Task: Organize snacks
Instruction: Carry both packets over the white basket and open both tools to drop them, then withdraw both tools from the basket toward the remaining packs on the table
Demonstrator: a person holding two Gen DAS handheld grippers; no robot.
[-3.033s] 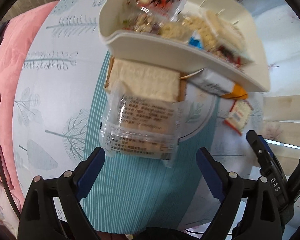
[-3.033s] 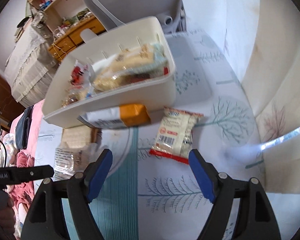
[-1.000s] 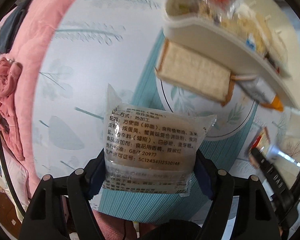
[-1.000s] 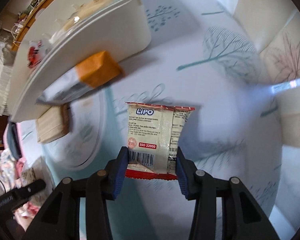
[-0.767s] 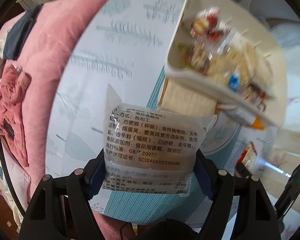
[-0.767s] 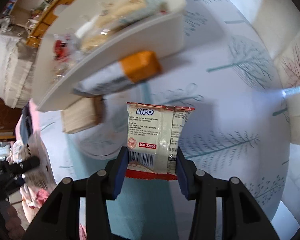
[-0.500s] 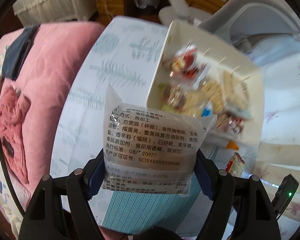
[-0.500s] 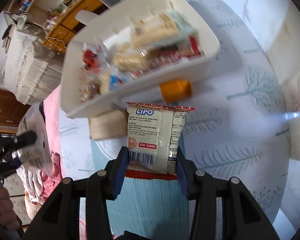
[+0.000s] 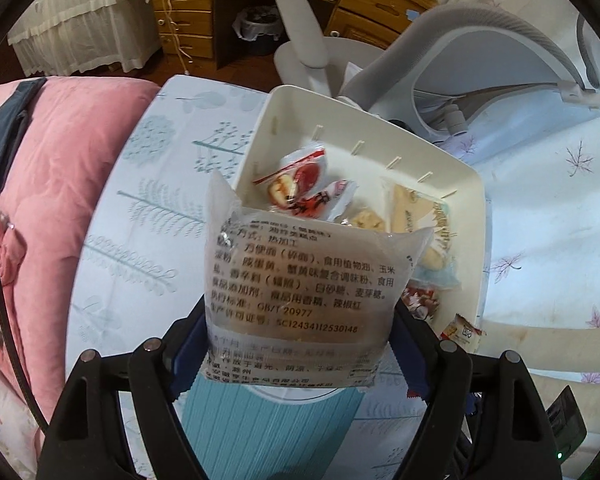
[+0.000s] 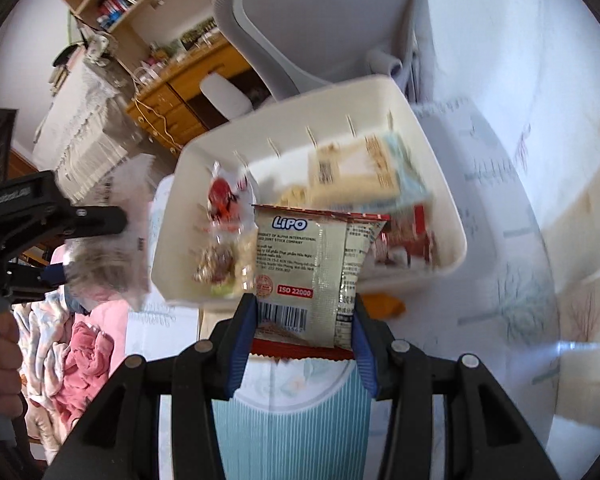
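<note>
My left gripper (image 9: 298,354) is shut on a clear noodle snack packet (image 9: 300,292) with black printed text and holds it in the air in front of a white bin (image 9: 466,184). The bin holds several wrapped snacks. My right gripper (image 10: 304,340) is shut on a cream and red LiPO biscuit packet (image 10: 312,268), raised before the white bin (image 10: 448,216). The left gripper (image 10: 80,216) with its packet (image 10: 108,248) also shows at the left of the right wrist view. The LiPO packet (image 9: 462,330) peeks into the left wrist view.
The bin stands on a table with a white and teal leaf-print cloth (image 9: 148,216). An orange-ended packet (image 10: 384,304) lies by the bin's near wall. A pink quilt (image 9: 48,168) lies to the left, and a grey office chair (image 10: 320,20) and wooden drawers (image 9: 204,4) stand behind.
Both grippers closed on their packets on the table, then lifted them and tilted up. The bin's inside and the room behind it now come into view.
</note>
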